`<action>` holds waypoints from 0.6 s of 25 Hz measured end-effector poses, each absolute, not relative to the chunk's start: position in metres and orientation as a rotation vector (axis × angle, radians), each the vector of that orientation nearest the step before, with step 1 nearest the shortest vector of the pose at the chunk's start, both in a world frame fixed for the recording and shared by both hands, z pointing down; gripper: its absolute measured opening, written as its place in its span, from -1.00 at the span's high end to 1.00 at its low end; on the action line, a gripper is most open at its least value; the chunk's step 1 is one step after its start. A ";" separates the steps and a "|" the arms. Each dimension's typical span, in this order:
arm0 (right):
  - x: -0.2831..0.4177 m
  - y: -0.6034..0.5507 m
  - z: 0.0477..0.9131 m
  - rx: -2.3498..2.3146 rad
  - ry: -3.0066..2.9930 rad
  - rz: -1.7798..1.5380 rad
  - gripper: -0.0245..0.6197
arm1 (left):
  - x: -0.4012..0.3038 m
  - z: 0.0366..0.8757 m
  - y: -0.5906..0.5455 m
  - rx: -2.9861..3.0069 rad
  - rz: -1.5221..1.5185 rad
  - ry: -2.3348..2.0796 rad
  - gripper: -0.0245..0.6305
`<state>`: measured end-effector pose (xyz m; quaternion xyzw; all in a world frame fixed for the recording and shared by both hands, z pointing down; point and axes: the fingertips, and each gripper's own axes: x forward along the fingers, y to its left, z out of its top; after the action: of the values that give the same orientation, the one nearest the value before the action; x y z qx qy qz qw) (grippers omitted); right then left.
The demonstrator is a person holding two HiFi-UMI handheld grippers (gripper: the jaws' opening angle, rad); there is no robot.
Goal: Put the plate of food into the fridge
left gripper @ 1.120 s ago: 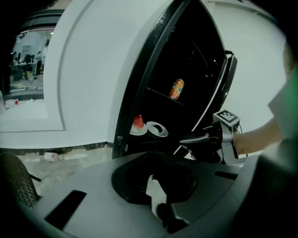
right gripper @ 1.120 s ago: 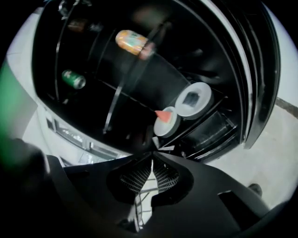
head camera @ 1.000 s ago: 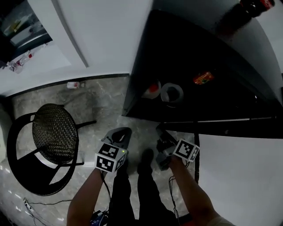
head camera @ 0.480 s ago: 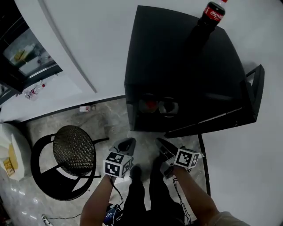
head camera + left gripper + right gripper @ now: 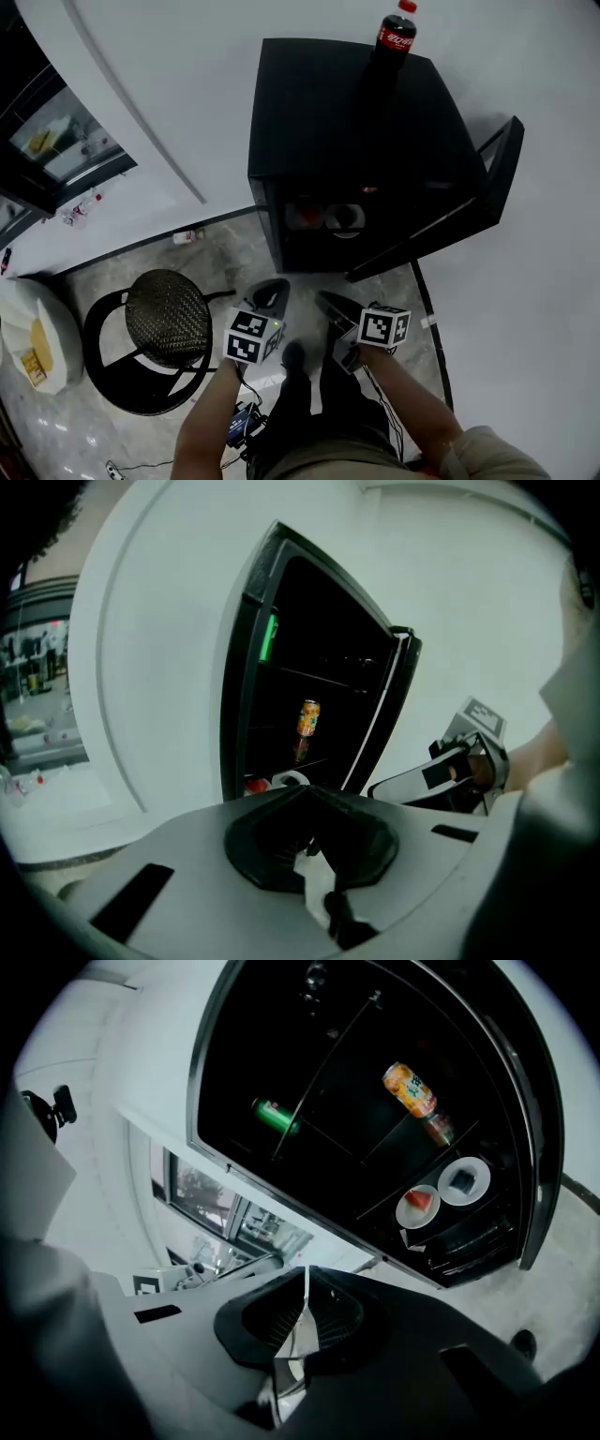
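You stand on a grey marbled floor [image 5: 220,258]. On it sit the black mini fridge [image 5: 347,122] with its door open, a round black mesh-seat chair [image 5: 167,323] to its left, and a small bottle [image 5: 185,237] by the wall. An upright cola bottle [image 5: 392,37] stands on the fridge's top. Inside, the bottom shelf [image 5: 445,1237] holds two white plates side by side, a plate of red food [image 5: 418,1206] and a plate with a dark piece [image 5: 465,1181]. The shelf above carries an orange can [image 5: 409,1088].
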<state>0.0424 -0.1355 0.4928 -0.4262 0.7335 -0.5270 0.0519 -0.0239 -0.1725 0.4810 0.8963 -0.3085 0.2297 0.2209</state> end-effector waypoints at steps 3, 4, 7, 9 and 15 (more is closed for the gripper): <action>0.036 -0.133 0.476 -1.279 2.258 -1.576 0.84 | -0.025 0.460 -0.168 2.523 0.641 -0.856 0.89; 0.036 -0.130 0.471 -1.276 2.267 -1.579 0.84 | -0.025 0.453 -0.165 2.510 0.611 -0.854 0.90; 0.034 -0.124 0.453 -1.252 2.301 -1.569 0.84 | -0.028 0.435 -0.158 2.458 0.505 -0.847 0.89; 0.033 -0.122 0.440 -1.243 2.328 -1.537 0.84 | -0.030 0.426 -0.156 2.455 0.484 -0.852 0.89; 0.022 -0.118 0.408 -1.250 2.471 -1.414 0.84 | -0.032 0.401 -0.158 2.509 0.446 -0.847 0.89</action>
<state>0.0222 -0.1176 0.4085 -0.4019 0.7946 -0.4548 0.0160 -0.0318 -0.1582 0.4008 0.9101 -0.3073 0.1618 0.2259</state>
